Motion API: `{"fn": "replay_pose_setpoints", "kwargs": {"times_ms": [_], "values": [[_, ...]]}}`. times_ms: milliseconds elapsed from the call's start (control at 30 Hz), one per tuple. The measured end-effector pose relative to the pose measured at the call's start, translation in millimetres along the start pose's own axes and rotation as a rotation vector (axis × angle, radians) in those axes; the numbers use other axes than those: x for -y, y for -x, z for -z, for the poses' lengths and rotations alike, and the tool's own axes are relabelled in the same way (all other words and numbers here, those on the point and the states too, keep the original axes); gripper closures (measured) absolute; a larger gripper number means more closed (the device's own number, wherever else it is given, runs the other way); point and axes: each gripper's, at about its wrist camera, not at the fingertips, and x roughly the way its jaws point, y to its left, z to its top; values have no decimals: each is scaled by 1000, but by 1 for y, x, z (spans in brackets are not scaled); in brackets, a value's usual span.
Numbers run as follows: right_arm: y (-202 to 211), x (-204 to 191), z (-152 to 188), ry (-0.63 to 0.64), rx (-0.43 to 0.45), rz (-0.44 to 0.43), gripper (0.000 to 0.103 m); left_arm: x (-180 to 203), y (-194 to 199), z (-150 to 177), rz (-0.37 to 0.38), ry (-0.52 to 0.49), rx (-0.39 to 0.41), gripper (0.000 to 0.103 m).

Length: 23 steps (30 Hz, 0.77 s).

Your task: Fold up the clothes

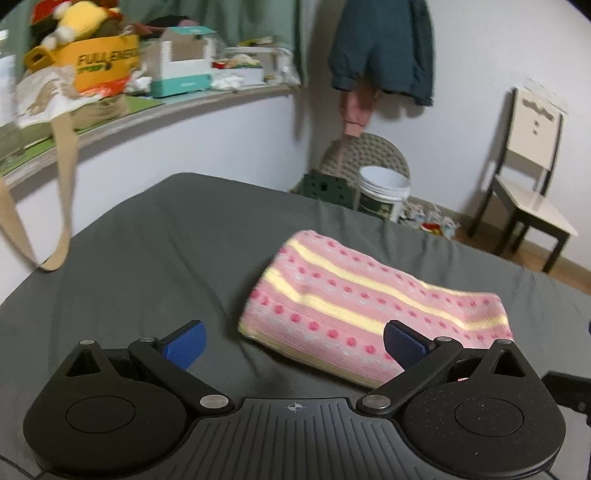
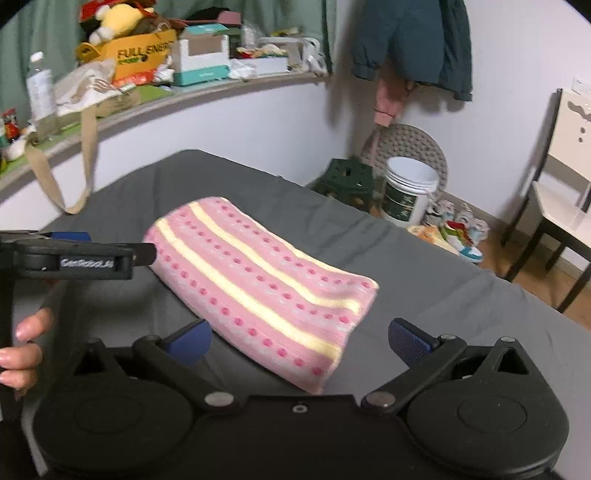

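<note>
Lying folded on the grey bed sheet [image 1: 155, 251] — one pink knit garment [image 1: 369, 310] w/ yellow stripes & darker pink dots, compact rectangle. Left tongs [image 1: 293, 345]: blue pads spread wide apart, empty, right pad overlapping garment's near edge in view. Right tongs [image 2: 299, 341]: likewise spread apart, empty, near the garment's near end. Hand [image 2: 22, 350] grips left tool's handle, seen in right wrist view.

A cluttered shelf [image 2: 229, 86] carries a yellow box [image 2: 142, 55], a plush toy [image 2: 114, 18] and a water bottle [image 2: 38, 88]. On the floor stand a white bucket [image 2: 408, 194], a green stool [image 2: 349, 181] and a chair [image 1: 528, 173].
</note>
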Motion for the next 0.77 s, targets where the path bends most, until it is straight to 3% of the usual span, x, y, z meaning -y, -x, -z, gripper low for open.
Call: {"fn": "replay_pose_setpoints", "kwargs": {"times_ms": [100,367,767], "values": [[0,5,5,1,-15,17,0,10,2,2,33,-39,-7,0],[-5,7,13,9,-41,9,0,21,8,5,33,-95,-4,0],[-10,26,15,-86,-78,-3,0,30,9,10,34,-148,-18,0]]}}
